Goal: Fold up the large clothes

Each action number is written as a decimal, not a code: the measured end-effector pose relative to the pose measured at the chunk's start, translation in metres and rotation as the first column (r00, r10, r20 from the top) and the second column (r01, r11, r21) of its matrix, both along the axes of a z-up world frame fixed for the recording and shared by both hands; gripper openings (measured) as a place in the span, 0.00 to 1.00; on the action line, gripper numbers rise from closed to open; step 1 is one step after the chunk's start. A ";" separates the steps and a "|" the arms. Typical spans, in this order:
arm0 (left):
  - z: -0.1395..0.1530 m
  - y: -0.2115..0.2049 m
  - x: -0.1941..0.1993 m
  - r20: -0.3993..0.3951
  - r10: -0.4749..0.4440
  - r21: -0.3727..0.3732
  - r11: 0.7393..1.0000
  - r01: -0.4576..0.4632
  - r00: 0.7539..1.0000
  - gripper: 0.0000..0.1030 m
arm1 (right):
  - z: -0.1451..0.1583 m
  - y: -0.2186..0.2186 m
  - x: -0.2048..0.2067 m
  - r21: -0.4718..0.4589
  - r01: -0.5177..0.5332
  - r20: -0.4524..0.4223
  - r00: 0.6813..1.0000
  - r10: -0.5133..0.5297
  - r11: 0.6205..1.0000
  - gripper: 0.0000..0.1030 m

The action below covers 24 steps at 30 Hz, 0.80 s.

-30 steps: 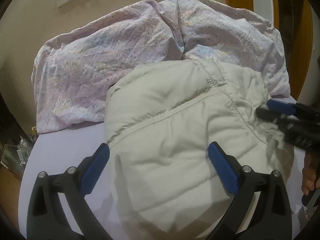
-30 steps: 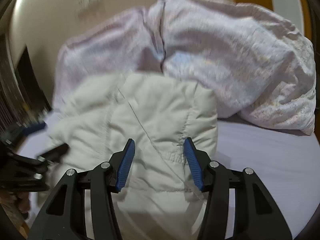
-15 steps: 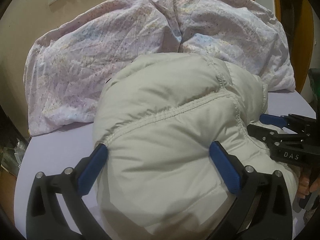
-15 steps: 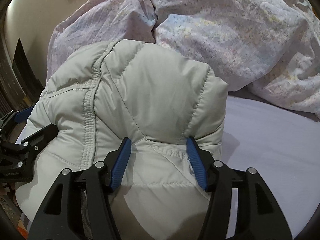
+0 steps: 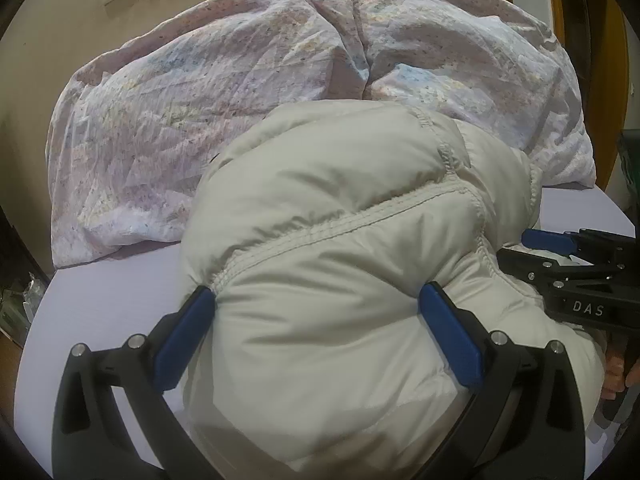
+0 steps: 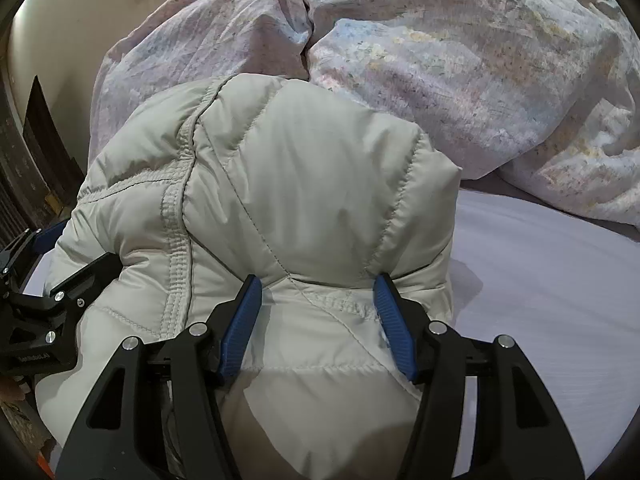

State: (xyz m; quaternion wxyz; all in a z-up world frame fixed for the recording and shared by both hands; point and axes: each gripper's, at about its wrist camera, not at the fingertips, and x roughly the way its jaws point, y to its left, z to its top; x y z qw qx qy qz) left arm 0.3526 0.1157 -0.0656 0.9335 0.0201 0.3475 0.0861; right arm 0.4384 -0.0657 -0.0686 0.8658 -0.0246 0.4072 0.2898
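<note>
One jacket (image 5: pixel 340 280), one duvet (image 5: pixel 240 92), two grippers (image 5: pixel 316 312)

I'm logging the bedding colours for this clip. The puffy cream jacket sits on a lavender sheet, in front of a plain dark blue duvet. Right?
Not quite. The duvet behind the puffy cream jacket is pale pink-lilac with a faint speckled floral print, not plain dark blue; the left wrist view shows this clearly. The jacket does sit on a lavender sheet, in front of the duvet.

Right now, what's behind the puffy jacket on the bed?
Behind the puffy jacket a crumpled flowery quilt is heaped against the wall. The jacket hides the quilt's lower middle, so anything tucked there cannot be seen.
</note>
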 end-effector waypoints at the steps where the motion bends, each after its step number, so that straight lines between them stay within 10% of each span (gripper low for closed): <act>1: -0.001 0.000 0.000 0.004 0.003 0.000 1.000 -0.003 1.000 0.98 | 0.000 0.000 0.000 0.001 0.003 0.000 1.000 -0.003 1.000 0.58; 11: 0.038 0.012 0.003 0.020 0.034 0.017 0.999 -0.034 0.999 0.98 | 0.047 -0.016 0.007 0.116 0.078 0.035 0.996 -0.082 0.990 0.58; 24: 0.011 0.019 0.024 0.003 0.030 -0.001 1.000 -0.030 1.000 0.98 | 0.013 0.003 0.023 0.053 0.136 0.046 0.989 -0.139 0.989 0.68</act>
